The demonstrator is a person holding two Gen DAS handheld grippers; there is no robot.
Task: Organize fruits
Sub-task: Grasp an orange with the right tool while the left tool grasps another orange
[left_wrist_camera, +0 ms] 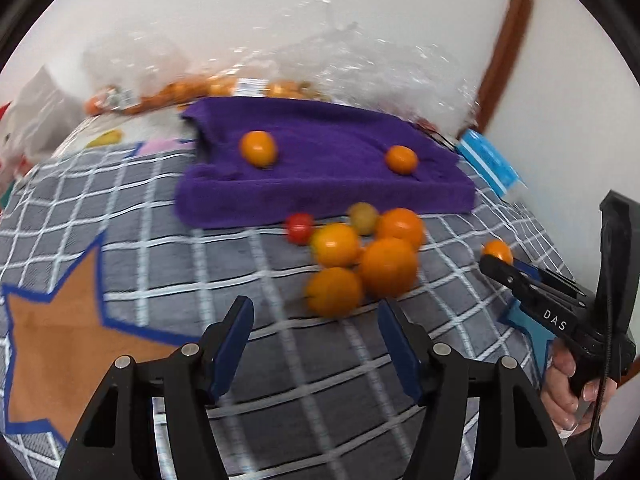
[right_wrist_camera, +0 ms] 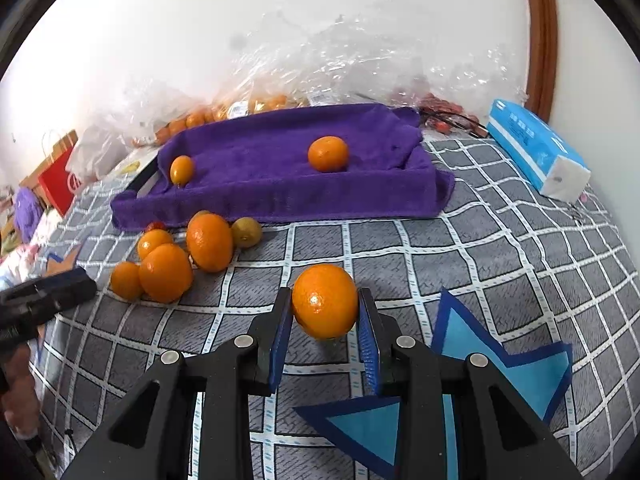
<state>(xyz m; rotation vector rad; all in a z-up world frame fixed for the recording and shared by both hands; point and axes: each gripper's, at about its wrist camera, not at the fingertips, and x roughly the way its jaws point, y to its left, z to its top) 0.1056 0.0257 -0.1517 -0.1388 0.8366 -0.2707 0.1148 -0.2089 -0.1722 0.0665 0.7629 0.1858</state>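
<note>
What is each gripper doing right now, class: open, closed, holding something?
Left gripper: open, nothing between its fingers.
Right gripper: closed on an orange.

Soft, even daylight; my left view smeared around the purple towel [left_wrist_camera: 320, 168], both views bulging at dark rims.

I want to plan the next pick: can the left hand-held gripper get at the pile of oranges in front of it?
Probably yes: the left hand-held gripper is open and empty, and the pile of oranges lies just ahead with only bare blanket between.
</note>
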